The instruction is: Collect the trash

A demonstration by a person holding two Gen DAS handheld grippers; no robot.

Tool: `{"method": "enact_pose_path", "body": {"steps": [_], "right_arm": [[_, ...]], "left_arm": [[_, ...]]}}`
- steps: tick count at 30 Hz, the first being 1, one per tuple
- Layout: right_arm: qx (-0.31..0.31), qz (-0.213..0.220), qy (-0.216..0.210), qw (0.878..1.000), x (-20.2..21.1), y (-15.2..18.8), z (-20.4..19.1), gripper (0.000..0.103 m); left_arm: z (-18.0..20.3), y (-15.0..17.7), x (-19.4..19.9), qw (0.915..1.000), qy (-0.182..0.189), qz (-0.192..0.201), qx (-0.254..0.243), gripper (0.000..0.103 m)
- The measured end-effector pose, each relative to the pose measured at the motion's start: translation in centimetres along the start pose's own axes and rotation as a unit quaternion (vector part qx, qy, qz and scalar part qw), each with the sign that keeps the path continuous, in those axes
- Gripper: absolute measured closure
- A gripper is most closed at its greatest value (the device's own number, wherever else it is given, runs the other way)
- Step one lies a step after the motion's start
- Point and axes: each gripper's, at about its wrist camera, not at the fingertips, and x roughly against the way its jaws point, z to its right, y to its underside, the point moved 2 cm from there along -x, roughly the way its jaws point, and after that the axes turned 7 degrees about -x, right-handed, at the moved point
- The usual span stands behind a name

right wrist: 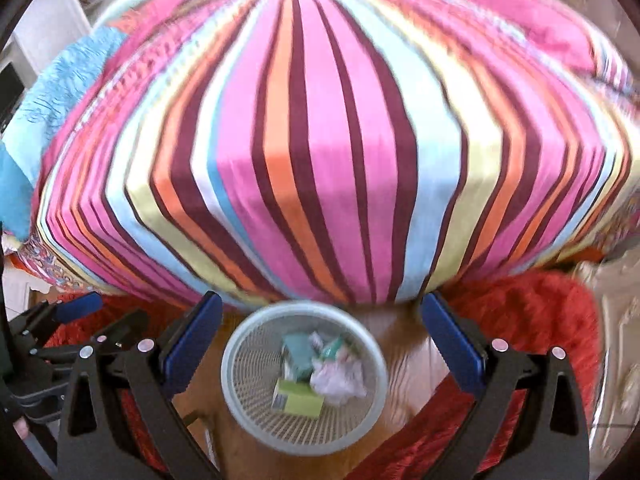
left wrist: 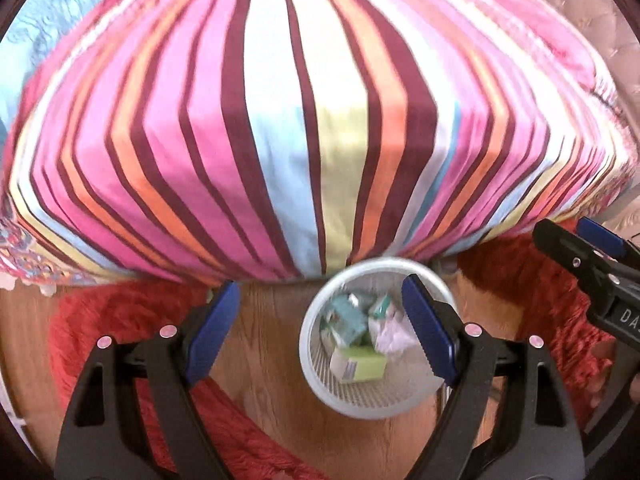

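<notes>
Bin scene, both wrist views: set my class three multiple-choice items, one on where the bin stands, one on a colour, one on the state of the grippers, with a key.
1. Where does the bin stand?
A. On the bed
B. On the wood floor by the bed
C. On a shelf

2. What colour is the rug?
A. Red
B. Green
C. Grey

3. What is between the fingers of the left gripper and the right gripper?
A. A box each
B. A tissue each
C. Nothing; both are open

Key: 1 B, bare wood floor shows around it below the striped bed. 2 A, red pile lies either side. 3 C, the trash sits in the bin, apart from the blue pads.
</notes>
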Motion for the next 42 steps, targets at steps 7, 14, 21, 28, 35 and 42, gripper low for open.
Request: {"method": "enact_pose_path", "body": {"steps": [7, 14, 21, 28, 35, 42], "right_arm": [[0.011, 0.075, -0.001, 0.997, 3.1, -1.4, -0.2, 0.007], [0.015, 0.085, -0.004, 0.996, 3.0, -1.2, -0.3, 0.007], [0.012, 0.092, -0.002, 0.996, 3.9, -1.5, -0.4, 0.007], [0.01, 0.089, -0.002, 0.996, 3.8, -1.6, -0.5, 0.007], [0.019, 0.086, 0.0, 0.996, 3.8, -1.6, -1.0, 0.007], [0.016, 0.096, 0.0, 0.995, 4.4, -2.0, -0.9, 0.007]], "left_arm": [[0.1, -1.0, 2.9, 0.9983, 0.004, 0.056, 0.012, 0.022], [-0.4, -1.4, 4.8, 0.9954, -0.005, 0.094, 0.018, 0.022], [-0.7, -1.7, 5.4, 0.9927, -0.001, 0.118, 0.026, 0.022], [-0.6, -1.8, 6.2, 0.99, 0.003, 0.14, 0.021, 0.022], [-0.5, -2.1, 6.9, 0.9883, -0.006, 0.152, 0.015, 0.022], [-0.5, -2.2, 7.8, 0.9866, -0.023, 0.161, 0.015, 0.022]]}}
